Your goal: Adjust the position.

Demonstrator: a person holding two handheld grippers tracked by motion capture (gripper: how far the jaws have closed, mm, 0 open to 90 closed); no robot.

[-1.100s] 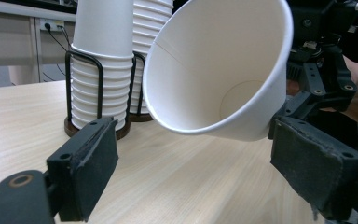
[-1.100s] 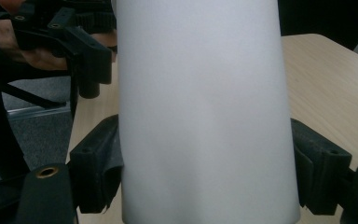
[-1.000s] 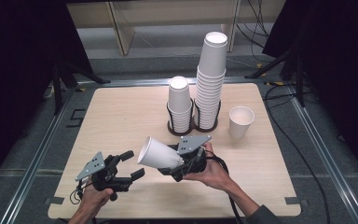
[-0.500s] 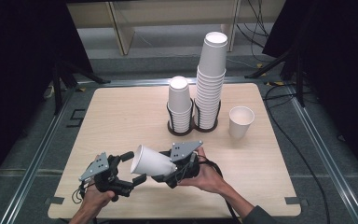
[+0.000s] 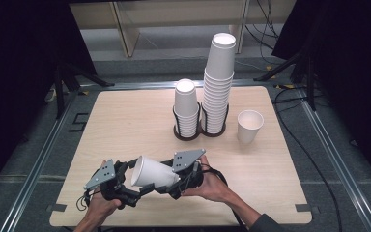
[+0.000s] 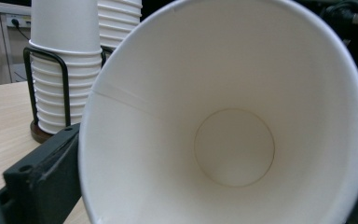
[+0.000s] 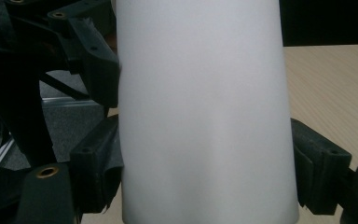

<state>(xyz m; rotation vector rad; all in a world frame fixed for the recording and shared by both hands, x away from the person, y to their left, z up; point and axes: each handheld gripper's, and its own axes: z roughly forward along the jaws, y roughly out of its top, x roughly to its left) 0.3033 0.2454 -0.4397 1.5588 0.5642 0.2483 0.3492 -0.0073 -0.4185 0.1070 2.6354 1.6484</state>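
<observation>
Paper cup (image 5: 150, 171), near table (image 5: 125, 121) front edge: light, thin-walled, crushable. Right gripper (image 5: 170, 183) fingers clamp cup base end. Left gripper (image 5: 137, 191) fingers wide at cup rim. Grip sidewall gently.

Cup (image 5: 152, 172) sideways between left gripper (image 5: 136, 189) and right gripper (image 5: 170, 184) (near table (image 5: 125, 121) edge); stacks (image 5: 203, 104) behind.

A light wooden table (image 5: 125, 125) with rounded corners carries everything. On it, toward the far edge, stands a black wire cup holder (image 5: 200, 131) with two round bases. Its left ring holds a short stack of white paper cups (image 5: 186, 106), and its right ring a much taller stack (image 5: 218, 82). Just to the right of the holder, apart from it, a single white paper cup (image 5: 249, 125) stands upright, mouth up.
</observation>
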